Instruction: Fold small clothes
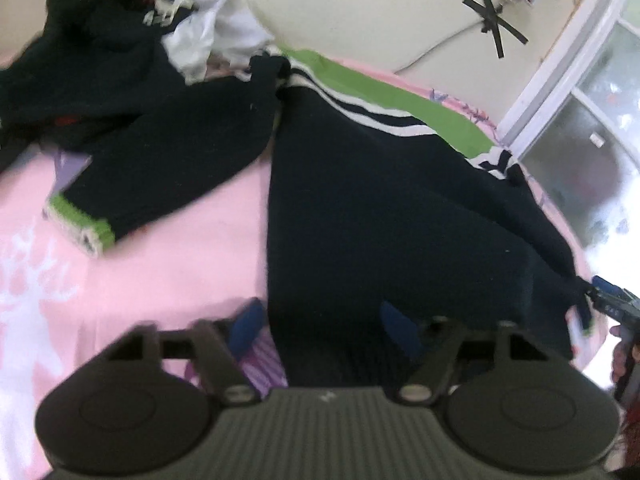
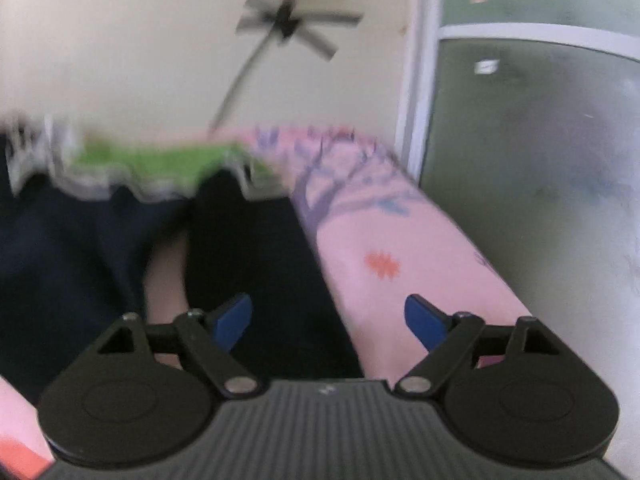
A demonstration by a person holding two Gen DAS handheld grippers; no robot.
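On the pink bed sheet (image 1: 168,248), printed with white deer at one side and a purple tree toward the far corner, a dark navy sweater (image 1: 380,220) lies spread out, with its green and white striped band (image 1: 384,100) along the far edge near the wall. One sleeve reaches away to the left and ends in a green and white cuff (image 1: 80,224). Beyond that sleeve sits a heap of other clothes (image 1: 132,12), dark pieces mixed with white ones. There is no basket or box in sight; the clothes lie straight on the sheet.

The left gripper (image 1: 324,328) hangs over the near edge of the sweater with its blue fingertips (image 1: 248,324) parted; one is over the sheet beside the cloth and the other over the dark cloth, and nothing is pinched between them. The right gripper (image 2: 332,320) is also parted and empty, one blue tip over the navy cloth and the other over bare pink sheet. In the left wrist view it shows at the sweater's far right corner.

Behind the bed stands a cream wall (image 1: 360,8) with crossed strips of black tape (image 1: 494,20) and a thin cable running down from them. To the right is a white-framed window (image 1: 592,128) with frosted glass. The right wrist view is blurred.
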